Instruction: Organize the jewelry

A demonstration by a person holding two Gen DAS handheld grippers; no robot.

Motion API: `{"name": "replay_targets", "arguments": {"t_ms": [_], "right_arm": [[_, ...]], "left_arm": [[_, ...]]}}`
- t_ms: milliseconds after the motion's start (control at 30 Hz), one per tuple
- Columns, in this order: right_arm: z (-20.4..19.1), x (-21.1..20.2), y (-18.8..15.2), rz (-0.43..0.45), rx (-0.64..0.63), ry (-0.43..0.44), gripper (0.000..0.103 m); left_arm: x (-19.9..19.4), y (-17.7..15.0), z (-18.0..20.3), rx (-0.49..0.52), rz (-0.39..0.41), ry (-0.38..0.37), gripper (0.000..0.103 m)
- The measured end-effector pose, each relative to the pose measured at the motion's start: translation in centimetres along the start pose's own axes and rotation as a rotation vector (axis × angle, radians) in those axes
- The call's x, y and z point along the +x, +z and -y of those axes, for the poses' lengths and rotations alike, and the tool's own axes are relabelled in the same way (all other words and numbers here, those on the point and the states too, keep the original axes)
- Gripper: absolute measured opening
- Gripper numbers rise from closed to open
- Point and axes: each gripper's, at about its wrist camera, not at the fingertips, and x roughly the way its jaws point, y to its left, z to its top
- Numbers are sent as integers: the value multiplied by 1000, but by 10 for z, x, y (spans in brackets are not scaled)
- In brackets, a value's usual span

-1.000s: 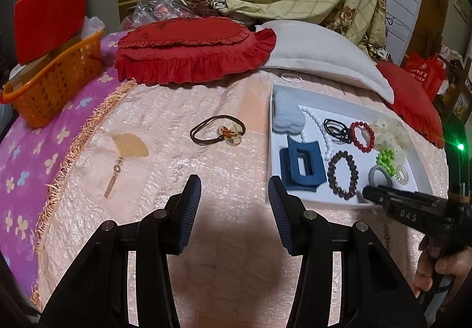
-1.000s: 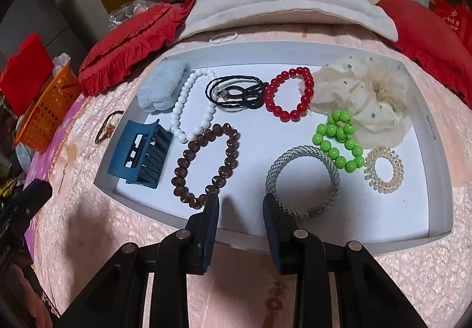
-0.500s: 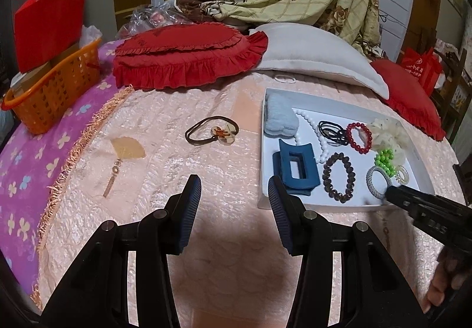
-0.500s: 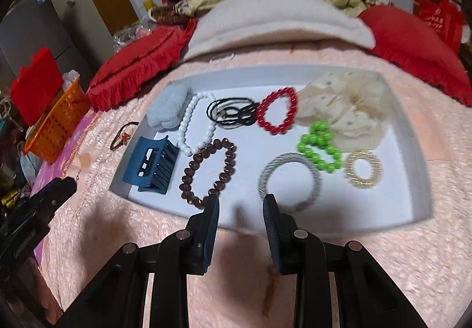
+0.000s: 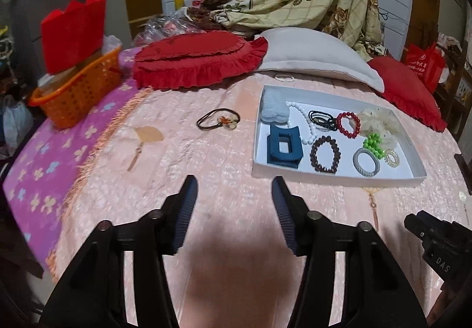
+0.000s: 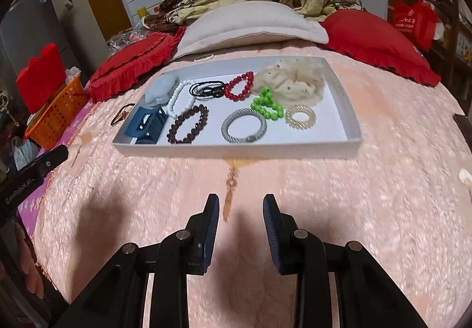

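A white tray (image 5: 339, 176) (image 6: 236, 149) on the pink bedspread holds a blue claw clip (image 5: 283, 149), a brown bead bracelet (image 6: 187, 124), a red bead bracelet (image 6: 239, 86), green beads (image 6: 267, 105), a silver bangle (image 6: 244, 125), a cream scrunchie (image 6: 290, 80) and other pieces. A brown hair tie with an amber charm (image 5: 219, 119) and a fan-shaped earring (image 5: 144, 140) lie on the bedspread left of the tray. My left gripper (image 5: 234, 192) is open and empty, near of the tray's left corner. My right gripper (image 6: 241, 210) is open and empty, well near of the tray.
Red frilled cushions (image 5: 197, 60) (image 6: 374, 44) and a white pillow (image 5: 315, 55) lie behind the tray. An orange basket (image 5: 75, 89) stands at the left on a purple floral cover. A gold tassel pendant (image 6: 231, 180) lies just near of the tray.
Both grippers have pulled back toward me, away from the tray. The right gripper, which was at the tray's near rim, now hovers over bare bedspread. Both stay open.
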Motion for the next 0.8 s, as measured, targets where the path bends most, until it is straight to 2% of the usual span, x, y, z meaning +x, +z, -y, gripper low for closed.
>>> {"name": "replay_targets", "arguments": {"t_ms": [233,400,467,533,600,700,800], "right_arm": [[-4,-21,-18,23,-6,-10,29],[-11,-38,-30,45,-18,-19,29],[-15,-45,-34,55,-25,-20,29],[-18,-51,-38,66,-31,-23,29],[-20,-57,-40,77,-37,-24,29],[-24,-68,-42,100,-40,-27,29],[-26,-78,-43,118,-38,-28,29]], "left_arm": [[-33,-20,6,17,12,55,56],[-57,-31,10,47,57,121,56],[-69,-36,11,50,98,132,57],[-80,-39,10,50,140,150,64],[-92,-41,9,47,178,174,78],[-108,-43,5,32,229,199,78],[-122,-45,3,29,273,191,78]]}}
